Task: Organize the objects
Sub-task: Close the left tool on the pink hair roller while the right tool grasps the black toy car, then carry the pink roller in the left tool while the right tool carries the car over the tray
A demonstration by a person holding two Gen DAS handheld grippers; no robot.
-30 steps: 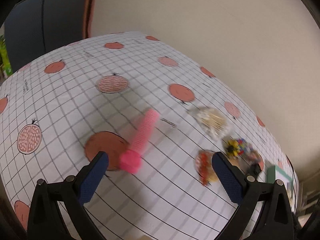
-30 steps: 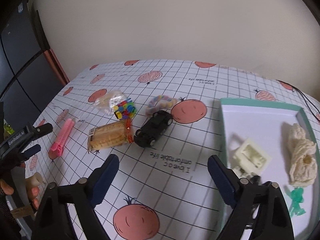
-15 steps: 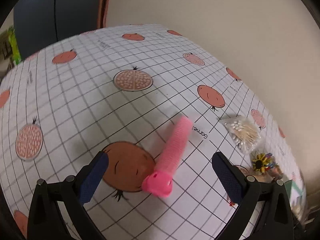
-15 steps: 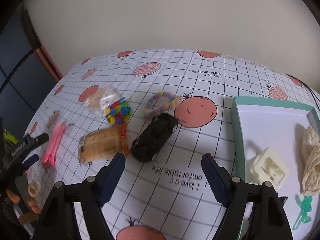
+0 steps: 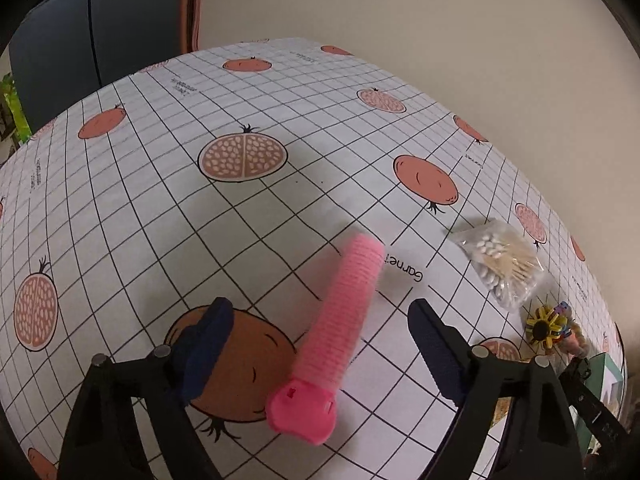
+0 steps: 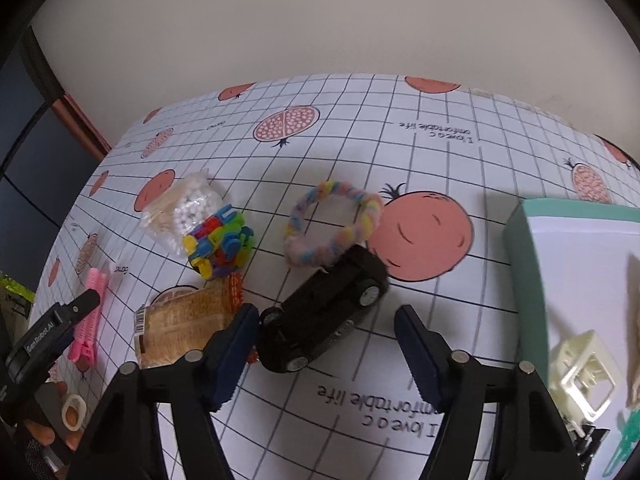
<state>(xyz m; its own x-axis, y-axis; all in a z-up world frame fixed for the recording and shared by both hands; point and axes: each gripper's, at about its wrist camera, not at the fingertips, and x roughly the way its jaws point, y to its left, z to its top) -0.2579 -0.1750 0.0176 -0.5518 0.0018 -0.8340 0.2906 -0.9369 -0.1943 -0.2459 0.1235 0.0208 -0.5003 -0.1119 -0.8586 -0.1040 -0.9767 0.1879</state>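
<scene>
Your left gripper (image 5: 316, 344) has its fingers spread wide on either side of one pink ribbed hair roller (image 5: 344, 320), which lies flat on the worktop (image 5: 280, 216) with its flared cap toward you, touching neither pad. To its right sits one clear bag of cotton swabs (image 5: 500, 264). In the right wrist view you see one cluster of coloured plastic pieces (image 6: 220, 242), one wrapped biscuit pack (image 6: 184, 326), one pastel braided ring (image 6: 332, 224) and one black toy car (image 6: 324, 316). Your right gripper (image 6: 324, 352) is likewise wide open, the car's near end between its fingers, ungripped. One teal tray (image 6: 520, 248) holds one cream clip (image 6: 580, 372).
</scene>
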